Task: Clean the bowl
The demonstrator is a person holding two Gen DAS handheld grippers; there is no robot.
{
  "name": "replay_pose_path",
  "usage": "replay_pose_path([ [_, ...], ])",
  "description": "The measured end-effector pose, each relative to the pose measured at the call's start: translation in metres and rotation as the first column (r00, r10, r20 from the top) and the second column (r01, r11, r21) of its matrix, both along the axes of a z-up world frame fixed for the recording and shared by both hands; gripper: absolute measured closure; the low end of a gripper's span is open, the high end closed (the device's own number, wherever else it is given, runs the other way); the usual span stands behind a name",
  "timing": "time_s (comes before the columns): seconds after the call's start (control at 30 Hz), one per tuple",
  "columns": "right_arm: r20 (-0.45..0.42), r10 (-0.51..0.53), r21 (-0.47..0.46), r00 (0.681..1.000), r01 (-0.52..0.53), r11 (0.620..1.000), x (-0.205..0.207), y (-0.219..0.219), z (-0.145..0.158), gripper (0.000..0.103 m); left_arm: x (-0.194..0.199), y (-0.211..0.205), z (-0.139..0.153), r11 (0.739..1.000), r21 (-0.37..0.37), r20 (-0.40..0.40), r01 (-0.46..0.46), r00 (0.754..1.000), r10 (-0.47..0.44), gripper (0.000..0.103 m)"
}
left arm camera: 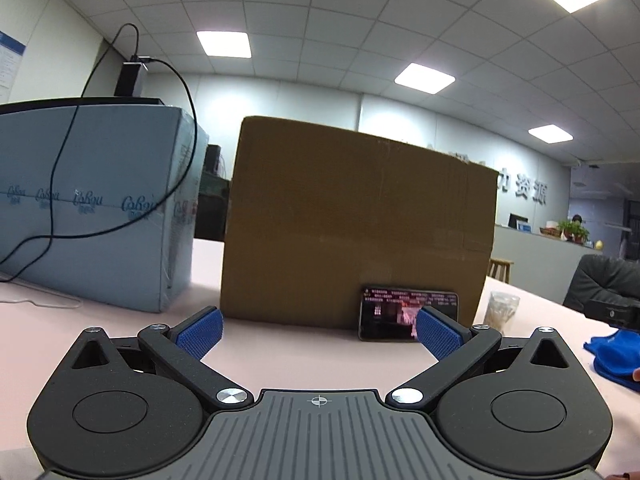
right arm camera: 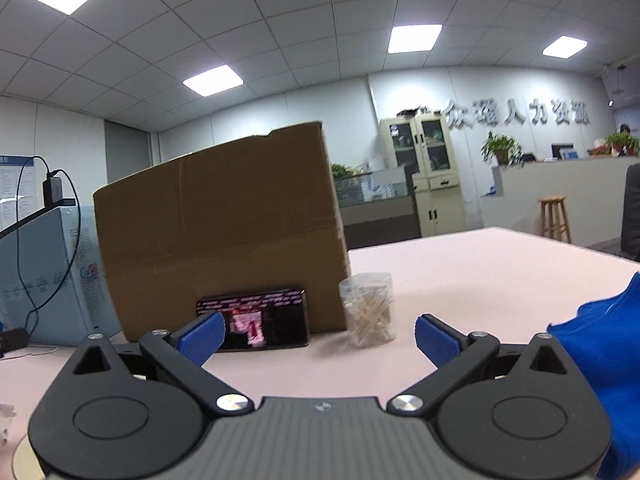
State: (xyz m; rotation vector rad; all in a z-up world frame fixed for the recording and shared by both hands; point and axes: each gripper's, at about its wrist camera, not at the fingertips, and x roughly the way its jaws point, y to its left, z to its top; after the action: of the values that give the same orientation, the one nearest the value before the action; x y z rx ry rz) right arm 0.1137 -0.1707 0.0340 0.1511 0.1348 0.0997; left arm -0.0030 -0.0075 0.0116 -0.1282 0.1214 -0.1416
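Observation:
No bowl shows in either view. A blue cloth (left arm camera: 616,356) lies on the pink table at the far right of the left wrist view, and it fills the right edge of the right wrist view (right arm camera: 604,360). My left gripper (left arm camera: 319,334) is open and empty, low over the table, facing a cardboard box (left arm camera: 360,224). My right gripper (right arm camera: 319,338) is open and empty, just left of the cloth.
A phone (left arm camera: 400,316) with a lit screen leans against the box (right arm camera: 224,232); it also shows in the right wrist view (right arm camera: 264,320). A clear jar of toothpicks (right arm camera: 368,308) stands right of it. A light blue box (left arm camera: 92,204) with cables stands at the left.

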Motion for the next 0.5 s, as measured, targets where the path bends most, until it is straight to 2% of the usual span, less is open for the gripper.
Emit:
replay_pose_path([
  [0.17, 0.024, -0.055, -0.097, 0.998, 0.057, 0.994, 0.000, 0.008, -0.003, 0.000, 0.000, -0.001, -0.001, 0.999, 0.023, 0.026, -0.039, 0.999, 0.038, 0.000],
  [0.27, 0.033, -0.037, -0.134, 0.999, 0.041, 0.990, 0.000, 0.014, -0.003, 0.000, 0.000, -0.003, -0.003, 0.998, 0.032, 0.041, -0.049, 0.998, 0.048, 0.000],
  [0.33, 0.029, -0.035, -0.159, 0.999, 0.040, 0.987, 0.002, 0.018, -0.003, 0.000, 0.001, -0.007, -0.005, 0.995, 0.064, 0.047, -0.076, 0.996, 0.074, 0.000],
  [0.43, 0.003, -0.027, -0.177, 1.000, 0.027, 0.984, 0.008, 0.022, -0.004, 0.000, 0.004, -0.012, -0.006, 0.987, 0.106, 0.040, -0.121, 0.992, 0.118, 0.000],
  [0.5, -0.016, -0.023, -0.180, 1.000, 0.020, 0.984, 0.012, 0.023, -0.004, 0.000, 0.004, -0.014, -0.006, 0.986, 0.120, 0.044, -0.118, 0.993, 0.114, 0.000],
])
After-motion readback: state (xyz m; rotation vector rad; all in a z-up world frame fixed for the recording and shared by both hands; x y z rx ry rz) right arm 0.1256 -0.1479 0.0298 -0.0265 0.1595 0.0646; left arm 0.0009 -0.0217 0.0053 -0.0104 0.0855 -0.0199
